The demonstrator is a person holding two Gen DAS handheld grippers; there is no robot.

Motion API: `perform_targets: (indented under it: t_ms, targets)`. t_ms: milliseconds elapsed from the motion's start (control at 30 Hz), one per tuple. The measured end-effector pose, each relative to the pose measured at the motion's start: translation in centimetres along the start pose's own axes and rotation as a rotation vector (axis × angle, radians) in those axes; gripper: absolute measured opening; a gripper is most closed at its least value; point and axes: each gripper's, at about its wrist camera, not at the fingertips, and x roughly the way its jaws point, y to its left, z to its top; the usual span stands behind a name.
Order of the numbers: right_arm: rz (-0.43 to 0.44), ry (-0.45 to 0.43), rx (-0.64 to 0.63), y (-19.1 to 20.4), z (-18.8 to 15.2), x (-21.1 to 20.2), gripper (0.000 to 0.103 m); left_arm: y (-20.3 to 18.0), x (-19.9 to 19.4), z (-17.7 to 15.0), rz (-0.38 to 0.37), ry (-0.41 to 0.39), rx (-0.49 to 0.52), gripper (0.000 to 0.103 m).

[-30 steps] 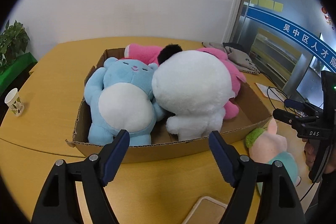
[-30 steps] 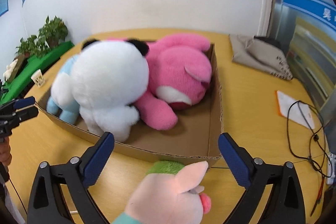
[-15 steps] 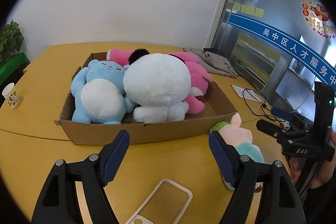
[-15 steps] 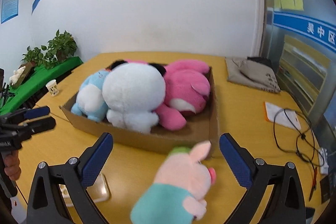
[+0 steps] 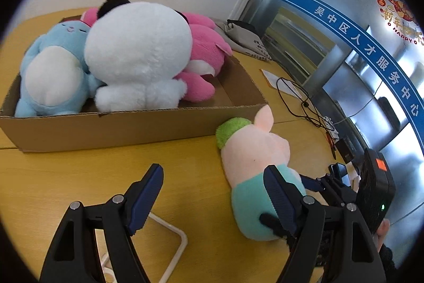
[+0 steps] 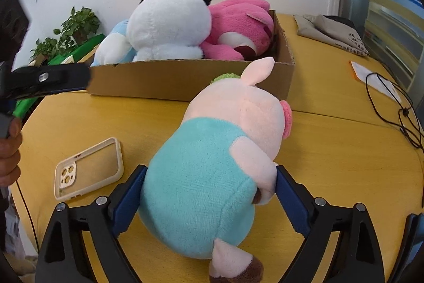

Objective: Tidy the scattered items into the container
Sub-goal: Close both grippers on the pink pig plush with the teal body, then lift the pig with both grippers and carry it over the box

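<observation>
Closing on the pig plush [image 6: 212, 171]: right jaws [image 6: 209, 192] straddling its teal body, pads near the fur, not yet pressing. Lying on the tabletop [image 6: 331, 150] just outside the cardboard box [image 6: 185, 78], near its right corner, ready for lifting in. Left jaws [image 5: 212, 192] open, empty, above the phone case [image 6: 88, 171].

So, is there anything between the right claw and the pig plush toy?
No, nothing visible. The pig plush toy lies on the table with its teal body already between the closing fingers of the right claw; the phone case lies off to the side.
</observation>
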Motion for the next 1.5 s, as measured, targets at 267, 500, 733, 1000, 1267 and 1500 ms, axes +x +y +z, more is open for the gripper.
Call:
perform_targets:
  t_ms: [267, 500, 733, 1000, 1267, 1500]
  targets:
    - [0.123, -0.059, -0.162, 5.2, -2.4, -0.9, 0.093, -0.8, 5.5, -0.7, -0.05, 0.119, -0.058, 0.078]
    - [0.148, -0.079, -0.162, 4.7, -2.5, -1.0, 0.091, -1.2, 4.7, -0.6, -0.044, 0.146, -0.044, 0.06]
    - [0.205, -0.108, -0.134, 4.8, -2.6, -2.1, 0.084, -1.7, 3.3, -0.5, -0.022, 0.134, -0.036, 0.055]
    - [0.221, -0.234, -0.168, 4.5, 0.6, -4.8, 0.084, -4.2, -0.5, 3.5, 0.001, 0.006, 0.021, 0.054]
    - [0.187, -0.386, -0.291, 3.0, 8.8, -5.6, 0.084, -6.2, -2.7, 12.7, 0.027, -0.153, 0.14, 0.054]
    - [0.215, -0.522, -0.376, 0.4, 16.3, -5.0, 0.084, -6.4, -0.5, 19.5, -0.014, -0.181, 0.188, 0.054]
